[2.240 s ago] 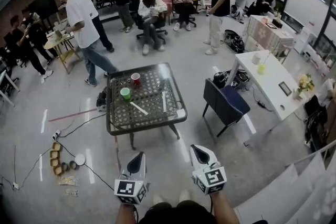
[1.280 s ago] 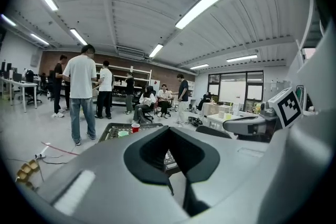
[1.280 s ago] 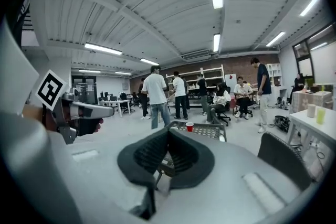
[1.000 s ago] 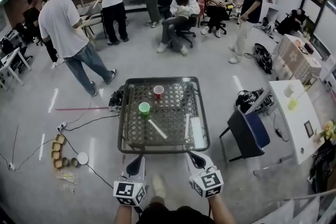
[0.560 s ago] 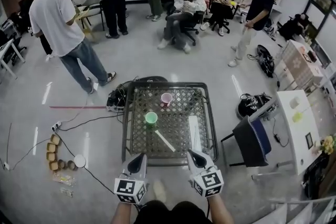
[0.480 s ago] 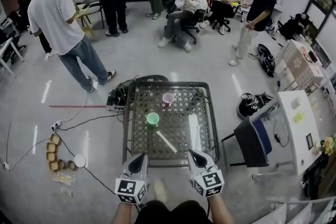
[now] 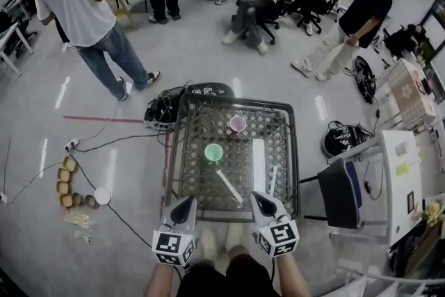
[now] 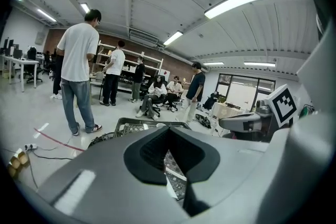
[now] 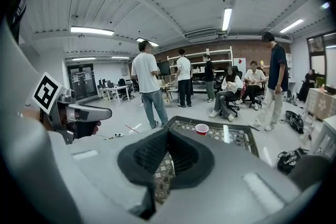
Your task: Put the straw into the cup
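A metal mesh table [image 7: 186, 149] stands just ahead of both grippers. On it are a green cup [image 7: 213, 152], a red cup [image 7: 237, 124] farther back, and a white straw [image 7: 229, 186] lying slantwise near the front edge. A long white strip [image 7: 259, 155] and a second thin straw [image 7: 272, 179] lie to the right. My left gripper [image 7: 186, 205] and right gripper [image 7: 261, 204] hover at the near edge, both shut and empty, either side of the straw. The red cup [image 9: 201, 128] shows past the right gripper [image 9: 167, 134]. The left gripper [image 8: 170, 131] points at the table [image 8: 126, 123].
A blue chair [image 7: 345, 193] and a white desk [image 7: 403, 177] stand right of the table. Cables, a black bag [image 7: 201, 90] and tape rolls [image 7: 66, 184] lie on the floor to the left and behind. Several people stand or sit beyond the table.
The table has come much closer in the head view. Both grippers have moved forward together to its near edge and stay shut.
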The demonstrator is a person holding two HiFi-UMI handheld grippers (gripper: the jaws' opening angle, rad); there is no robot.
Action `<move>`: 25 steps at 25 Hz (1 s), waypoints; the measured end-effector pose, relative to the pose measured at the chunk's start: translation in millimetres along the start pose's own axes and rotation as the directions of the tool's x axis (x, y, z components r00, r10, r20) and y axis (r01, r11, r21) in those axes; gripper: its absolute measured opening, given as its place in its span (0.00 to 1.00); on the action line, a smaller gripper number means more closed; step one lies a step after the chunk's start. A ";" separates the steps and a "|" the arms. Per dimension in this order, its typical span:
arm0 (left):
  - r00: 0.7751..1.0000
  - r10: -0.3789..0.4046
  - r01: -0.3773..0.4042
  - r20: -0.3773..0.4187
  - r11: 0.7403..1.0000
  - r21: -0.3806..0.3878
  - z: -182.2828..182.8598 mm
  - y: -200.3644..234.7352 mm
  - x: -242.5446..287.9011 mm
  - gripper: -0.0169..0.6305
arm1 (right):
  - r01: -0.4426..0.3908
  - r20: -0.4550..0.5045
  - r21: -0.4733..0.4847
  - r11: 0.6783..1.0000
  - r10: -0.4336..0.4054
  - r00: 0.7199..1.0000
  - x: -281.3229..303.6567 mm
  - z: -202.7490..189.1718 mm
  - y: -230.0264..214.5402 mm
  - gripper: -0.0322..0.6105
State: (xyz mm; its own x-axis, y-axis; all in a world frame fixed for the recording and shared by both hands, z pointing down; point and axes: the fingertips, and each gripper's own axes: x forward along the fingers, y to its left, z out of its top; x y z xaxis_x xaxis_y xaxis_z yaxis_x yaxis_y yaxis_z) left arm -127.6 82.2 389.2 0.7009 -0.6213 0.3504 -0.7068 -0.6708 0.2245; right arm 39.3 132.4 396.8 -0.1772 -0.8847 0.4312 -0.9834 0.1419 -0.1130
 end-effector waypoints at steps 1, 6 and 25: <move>1.000 0.004 -0.004 0.000 1.000 -0.006 -1.8 4.1 5.0 0.04 | -0.007 -0.005 -0.002 1.000 0.007 1.000 8.7 -0.6 -1.6 0.05; 0.999 0.046 -0.047 -0.022 0.998 -0.046 -18.8 18.5 31.0 0.04 | -0.070 -0.057 -0.030 0.997 0.068 0.996 50.5 -11.6 -10.4 0.05; 0.966 0.166 -0.201 -0.198 0.964 -0.172 -155.8 72.6 107.7 0.04 | -0.286 -0.323 -0.045 0.957 0.257 0.911 179.3 -153.0 -23.3 0.05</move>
State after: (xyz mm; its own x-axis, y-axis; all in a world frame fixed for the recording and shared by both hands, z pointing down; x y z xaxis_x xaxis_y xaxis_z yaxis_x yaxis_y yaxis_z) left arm -118.4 29.7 584.9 0.5410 -0.6312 0.5559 -0.8389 -0.4526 0.3025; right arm 24.4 38.5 613.6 -0.4265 -0.6261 0.6527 -0.8924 0.4089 -0.1909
